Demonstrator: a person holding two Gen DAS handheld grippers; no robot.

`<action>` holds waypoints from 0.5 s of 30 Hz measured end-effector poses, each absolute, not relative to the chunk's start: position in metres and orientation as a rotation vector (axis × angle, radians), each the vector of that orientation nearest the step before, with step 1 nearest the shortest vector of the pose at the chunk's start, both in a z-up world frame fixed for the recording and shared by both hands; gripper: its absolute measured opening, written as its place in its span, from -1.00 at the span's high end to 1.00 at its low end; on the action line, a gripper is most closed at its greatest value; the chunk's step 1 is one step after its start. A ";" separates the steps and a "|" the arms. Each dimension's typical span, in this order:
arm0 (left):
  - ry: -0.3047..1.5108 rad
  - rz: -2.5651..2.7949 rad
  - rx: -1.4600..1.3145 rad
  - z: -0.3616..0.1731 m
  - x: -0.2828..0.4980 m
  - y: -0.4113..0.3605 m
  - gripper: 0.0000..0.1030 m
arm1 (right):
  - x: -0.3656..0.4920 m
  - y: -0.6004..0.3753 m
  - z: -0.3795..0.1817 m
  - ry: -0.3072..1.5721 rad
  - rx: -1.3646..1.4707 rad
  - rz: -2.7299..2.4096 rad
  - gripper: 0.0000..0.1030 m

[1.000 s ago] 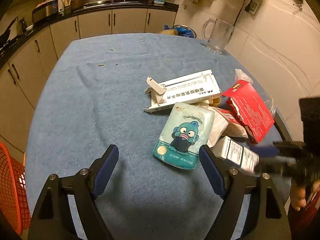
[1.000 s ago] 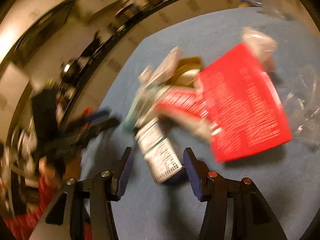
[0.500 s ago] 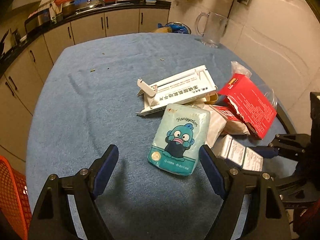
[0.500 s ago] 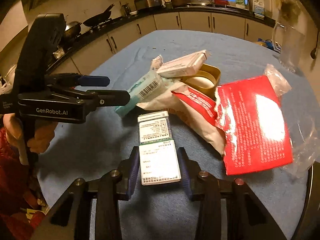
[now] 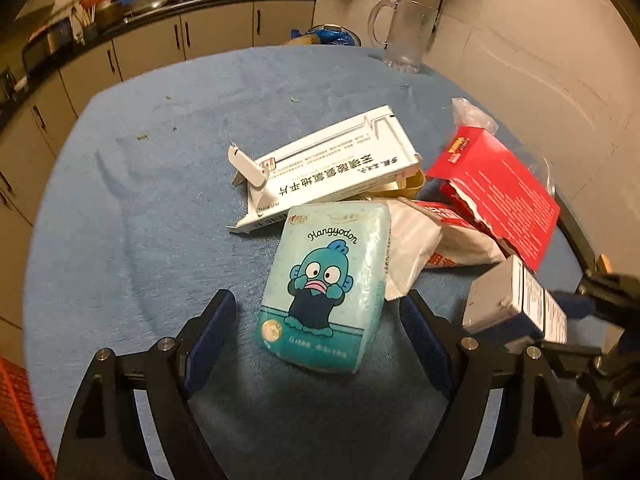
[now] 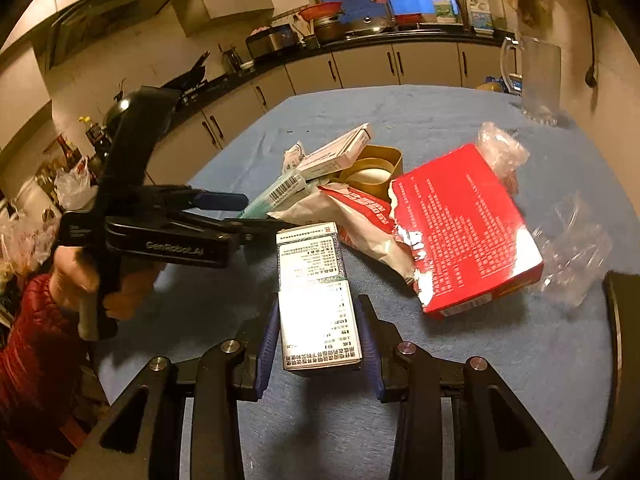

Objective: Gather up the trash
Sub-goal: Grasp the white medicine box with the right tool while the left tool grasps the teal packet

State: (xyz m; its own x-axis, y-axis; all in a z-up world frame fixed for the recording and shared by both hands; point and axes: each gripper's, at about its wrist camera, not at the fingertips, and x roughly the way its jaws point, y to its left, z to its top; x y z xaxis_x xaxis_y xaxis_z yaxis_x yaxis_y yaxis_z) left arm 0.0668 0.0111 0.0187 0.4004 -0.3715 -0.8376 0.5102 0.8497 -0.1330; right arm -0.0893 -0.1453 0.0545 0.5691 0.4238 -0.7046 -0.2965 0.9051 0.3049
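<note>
the right tongs pinch a small white medicine box between both blue pads, holding it lifted above the blue-covered table; in the left wrist view the same box appears at the right edge, clear of the cloth. the left tongs are spread wide and hold nothing, with a pale blue tissue pack printed with a cartoon fish lying between the two fingers, not touched by either pad. the rest of the trash lies in a loose heap near the table's middle: a long white carton with its end flap open, resting partly on a gold tin; a white and red crumpled wrapper just beside the tissue pack; a torn red box overlapping the wrapper; and crumpled clear plastic next to the red box. a clear glass jug stands at the table's far edge, well apart from the heap. an orange basket shows at the lower left of the left wrist view.
</note>
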 end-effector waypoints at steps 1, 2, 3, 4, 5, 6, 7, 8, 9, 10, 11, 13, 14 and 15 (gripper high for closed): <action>1.021 -0.580 0.127 0.016 0.069 0.012 -0.61 | -0.088 -0.145 0.053 0.872 0.171 0.419 0.21; 1.027 -0.592 0.108 0.014 0.070 0.013 -0.61 | -0.089 -0.144 0.052 0.874 0.179 0.419 0.21; 1.026 -0.594 0.096 0.013 0.070 0.014 -0.61 | -0.088 -0.145 0.051 0.877 0.189 0.422 0.21; 1.019 -0.599 0.087 0.014 0.070 0.015 -0.60 | -0.089 -0.145 0.051 0.878 0.197 0.426 0.21; 1.018 -0.604 0.077 0.014 0.069 0.016 -0.46 | -0.091 -0.145 0.051 0.877 0.201 0.429 0.21; 1.016 -0.607 0.068 0.015 0.067 0.018 -0.32 | -0.093 -0.145 0.050 0.878 0.204 0.431 0.21; 1.020 -0.612 0.056 0.016 0.066 0.019 0.01 | -0.094 -0.144 0.050 0.879 0.207 0.431 0.21; 1.030 -0.620 0.042 0.016 0.063 0.022 0.19 | -0.093 -0.146 0.050 0.879 0.209 0.431 0.21; 1.036 -0.627 0.028 0.016 0.061 0.024 0.19 | -0.092 -0.146 0.050 0.879 0.213 0.431 0.21; 1.029 -0.619 0.028 0.017 0.058 0.025 0.19 | -0.090 -0.147 0.050 0.880 0.217 0.432 0.21; 1.024 -0.612 0.034 0.017 0.055 0.025 0.20 | -0.089 -0.147 0.050 0.881 0.222 0.434 0.21; 1.027 -0.610 0.035 0.017 0.047 0.027 0.25 | -0.089 -0.146 0.050 0.880 0.222 0.435 0.21; 1.023 -0.611 0.035 0.019 0.043 0.027 0.25 | -0.090 -0.146 0.050 0.879 0.221 0.437 0.21; 1.017 -0.606 0.042 0.020 0.038 0.028 0.25 | -0.090 -0.146 0.051 0.876 0.223 0.440 0.21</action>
